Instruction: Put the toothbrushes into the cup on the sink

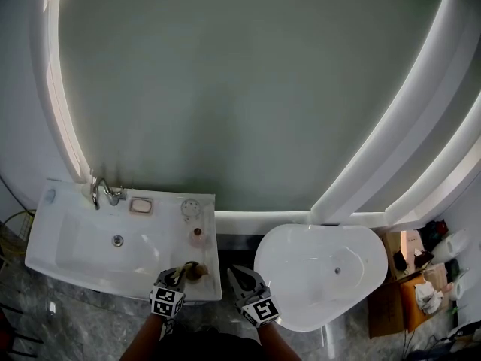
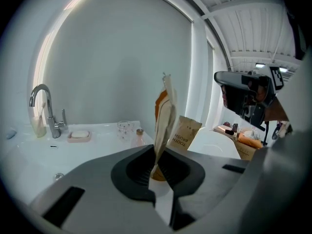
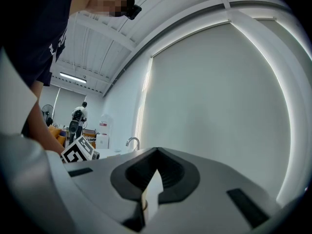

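My left gripper point(image 1: 180, 274) point(image 2: 158, 152) is shut on a pale kraft-paper toothbrush packet point(image 2: 165, 116) that stands upright between its jaws, over the sink's front right corner. A second packet point(image 2: 185, 133), printed TOOTH BRUSH, leans just behind it, beside an orange-brown one point(image 2: 160, 106). In the head view they show as one brown clump point(image 1: 195, 271). A clear glass cup point(image 1: 191, 207) point(image 2: 124, 129) stands farther back on the sink's right ledge. My right gripper point(image 1: 240, 277) point(image 3: 155, 167) is shut with nothing in it, raised to the right of the sink and facing the wall.
The white sink point(image 1: 75, 258) has a chrome faucet point(image 1: 101, 192) point(image 2: 44, 106) and a pink soap dish point(image 1: 140, 206) point(image 2: 79, 135) at its back. A small bottle point(image 1: 198, 235) point(image 2: 139, 136) stands between cup and packets. A white bathtub point(image 1: 301, 307) lies right, with boxes point(image 1: 409, 277) beyond it.
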A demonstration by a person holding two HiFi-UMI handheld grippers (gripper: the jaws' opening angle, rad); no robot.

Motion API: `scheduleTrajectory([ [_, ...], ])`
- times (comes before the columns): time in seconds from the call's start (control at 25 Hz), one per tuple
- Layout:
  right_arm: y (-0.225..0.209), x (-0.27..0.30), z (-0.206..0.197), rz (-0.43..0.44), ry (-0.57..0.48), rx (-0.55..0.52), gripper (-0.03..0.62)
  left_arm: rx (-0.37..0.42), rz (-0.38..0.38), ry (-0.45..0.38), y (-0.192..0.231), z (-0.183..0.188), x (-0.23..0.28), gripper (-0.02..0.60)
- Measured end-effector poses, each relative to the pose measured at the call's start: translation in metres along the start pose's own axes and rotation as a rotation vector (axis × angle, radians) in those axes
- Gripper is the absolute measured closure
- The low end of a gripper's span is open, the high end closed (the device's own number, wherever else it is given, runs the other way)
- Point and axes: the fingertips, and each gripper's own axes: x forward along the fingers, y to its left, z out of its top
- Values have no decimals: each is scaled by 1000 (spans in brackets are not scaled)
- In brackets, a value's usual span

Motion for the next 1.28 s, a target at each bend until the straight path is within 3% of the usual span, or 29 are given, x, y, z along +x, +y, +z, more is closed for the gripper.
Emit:
scheduleTrajectory([
  [0.64,-13,-9,-7,-48,11,11,568,-40,25,210,3,-49,43,536],
  [0.96,-12,-12,-8,-56,22,22,566,-69,38,204,5,-51,48,535],
  [1.12,-12,-12,-8,-41,-9,1,568,-135,25,166,4,-44,45,532],
  [1.28,-12,-10,-10,-43,2,11,566,-125,-13,106,-2,-31,41,410],
])
